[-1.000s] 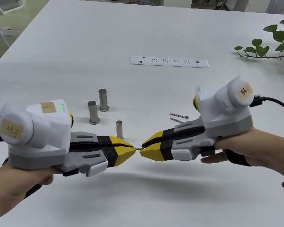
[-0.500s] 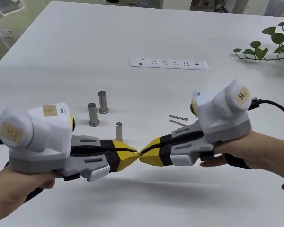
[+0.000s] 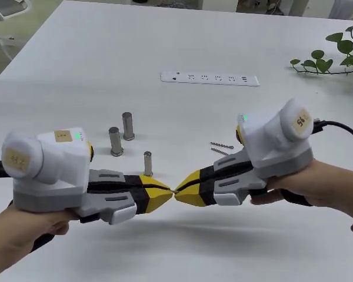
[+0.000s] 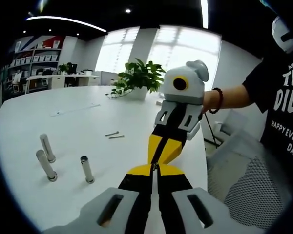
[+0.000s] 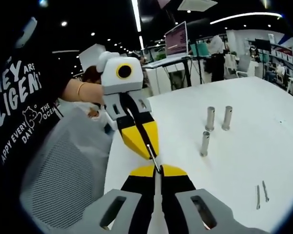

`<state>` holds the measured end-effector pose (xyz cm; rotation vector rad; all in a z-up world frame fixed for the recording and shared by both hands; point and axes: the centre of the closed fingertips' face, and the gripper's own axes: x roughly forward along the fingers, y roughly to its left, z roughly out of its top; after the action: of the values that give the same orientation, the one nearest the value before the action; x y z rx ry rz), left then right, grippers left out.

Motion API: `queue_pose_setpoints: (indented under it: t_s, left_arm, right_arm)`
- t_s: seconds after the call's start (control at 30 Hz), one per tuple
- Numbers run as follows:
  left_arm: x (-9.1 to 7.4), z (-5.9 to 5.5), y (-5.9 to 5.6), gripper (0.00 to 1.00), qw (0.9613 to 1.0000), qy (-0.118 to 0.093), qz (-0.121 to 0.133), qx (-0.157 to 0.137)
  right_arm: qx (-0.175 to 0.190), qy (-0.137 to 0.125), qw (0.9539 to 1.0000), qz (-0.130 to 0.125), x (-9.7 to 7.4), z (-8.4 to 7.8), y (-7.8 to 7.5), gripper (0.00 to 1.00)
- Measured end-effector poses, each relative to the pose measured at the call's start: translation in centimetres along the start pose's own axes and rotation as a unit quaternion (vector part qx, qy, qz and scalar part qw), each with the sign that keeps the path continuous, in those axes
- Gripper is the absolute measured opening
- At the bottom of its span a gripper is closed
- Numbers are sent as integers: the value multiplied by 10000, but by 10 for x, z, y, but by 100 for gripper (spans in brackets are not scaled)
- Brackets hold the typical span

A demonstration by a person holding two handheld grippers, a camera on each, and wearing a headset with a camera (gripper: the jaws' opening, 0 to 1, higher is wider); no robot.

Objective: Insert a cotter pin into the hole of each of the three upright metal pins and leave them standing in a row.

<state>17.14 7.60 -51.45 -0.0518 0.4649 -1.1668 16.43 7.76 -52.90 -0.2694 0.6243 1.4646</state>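
Note:
Three upright metal pins stand on the white table: a far one, a left one and a near one. My left gripper and right gripper meet tip to tip above the table, in front of the near pin. A thin cotter pin runs from my right gripper's shut tips into the left gripper's shut tips. In the left gripper view my own tips touch the other's yellow nose. Two loose cotter pins lie to the right of the metal pins.
A white power strip lies across the far middle of the table. A green plant trails over the far right corner. A black cable leaves the right gripper's body. An office chair stands beside the table.
The small gap between the two grippers' tips has closed; they now touch. Both grippers sit slightly lower in the picture.

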Motion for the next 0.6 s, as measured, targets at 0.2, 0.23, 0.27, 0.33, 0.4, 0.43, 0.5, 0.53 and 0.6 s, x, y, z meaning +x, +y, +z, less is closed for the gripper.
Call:
queue_pose_setpoints:
  t_s: [0.2,0.23,0.27,0.33,0.4,0.43,0.5,0.53,0.6]
  left_arm:
    - [0,-3,6,2,9998,77,141,143]
    - [0,-3,7,2,9997,74,158,147]
    - [0,-2,7,2,9997,61,158,148]
    - [0,-2,9,2,9996,63,205,191]
    - [0,-2,10,2,9995,68,231,215]
    - [0,-3,12,1,9993,80,284,244]
    - [0,-5,15,0,9990,123,349,263]
    - [0,-6,16,0,9989,135,372,261]
    - [0,-8,18,0,9984,148,458,312]
  right_arm:
    - [-267,145,9995,-6,0,-1,0,0]
    - [-303,173,9994,-4,0,-1,0,0]
    - [-330,184,9993,-11,0,-1,-1,0]
    - [-386,219,9990,-27,0,-1,-2,0]
    - [-421,238,9988,-42,0,-1,-4,0]
    - [-438,248,9987,-53,0,-1,-5,0]
    - [-458,267,9986,-81,0,-1,-7,0]
    - [-482,290,9984,-106,-1,-2,-9,0]
    - [-521,336,9979,-165,-2,-2,-13,0]
